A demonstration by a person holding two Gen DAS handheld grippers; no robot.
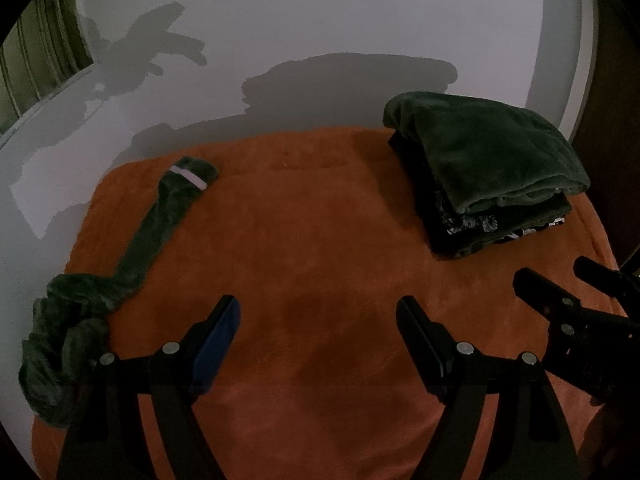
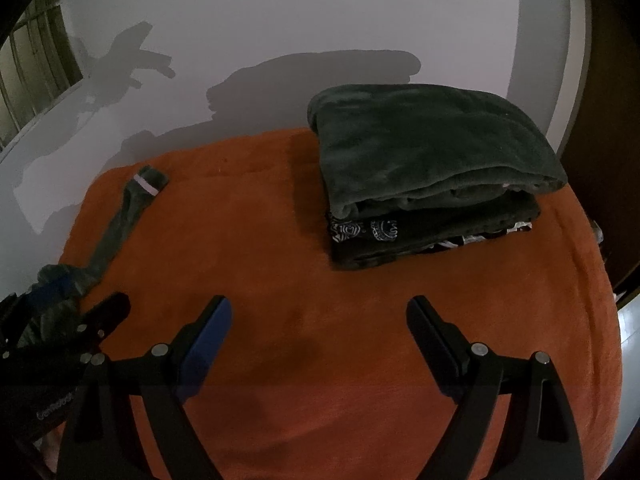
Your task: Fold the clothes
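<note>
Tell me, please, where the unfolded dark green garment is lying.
The unfolded green garment lies along the orange blanket's left edge in both views, opposite the folded stack.

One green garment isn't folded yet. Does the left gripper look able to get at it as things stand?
Probably yes: the left gripper is open and empty, and the crumpled green garment lies just to its left on the orange blanket with nothing between.

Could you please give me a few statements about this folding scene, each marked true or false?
1. Both the left gripper and the right gripper are open and empty. True.
2. The folded stack sits on the orange blanket. True.
3. The dark green garment is neatly folded. False: it lies stretched out and bunched at one end.
4. The patterned piece tops the stack. False: a plain dark green piece does.
</note>
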